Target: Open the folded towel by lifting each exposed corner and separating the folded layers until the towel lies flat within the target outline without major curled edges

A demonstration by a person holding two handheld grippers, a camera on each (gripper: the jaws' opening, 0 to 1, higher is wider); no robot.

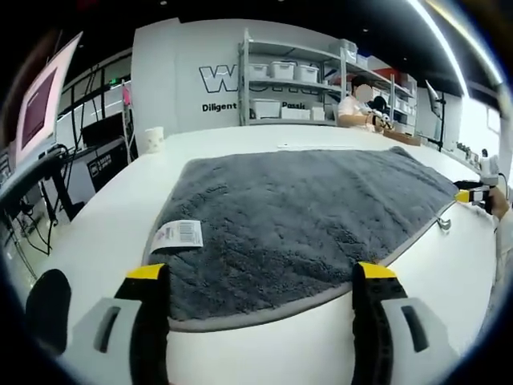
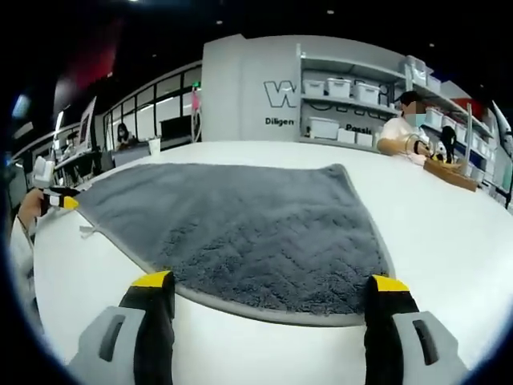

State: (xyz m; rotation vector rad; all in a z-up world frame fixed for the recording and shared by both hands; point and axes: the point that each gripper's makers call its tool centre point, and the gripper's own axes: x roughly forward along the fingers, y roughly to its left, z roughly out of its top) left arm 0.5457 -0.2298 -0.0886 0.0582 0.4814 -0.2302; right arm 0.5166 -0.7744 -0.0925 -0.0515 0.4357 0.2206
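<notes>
Towel (image 1: 296, 216) flat, edges uncurled; white table (image 1: 88, 241) bare around.

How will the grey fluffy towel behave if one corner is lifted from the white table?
The grey fluffy towel would probably hang limp and drape, since it lies flat against the white table. Its thick pile suggests some weight and good grip. The white barcode label would likely flap along.

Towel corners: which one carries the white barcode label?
The towel corner by the left claw, at its left jaw: the label lies on top there. The corners near the right claw show bare grey pile.
</notes>
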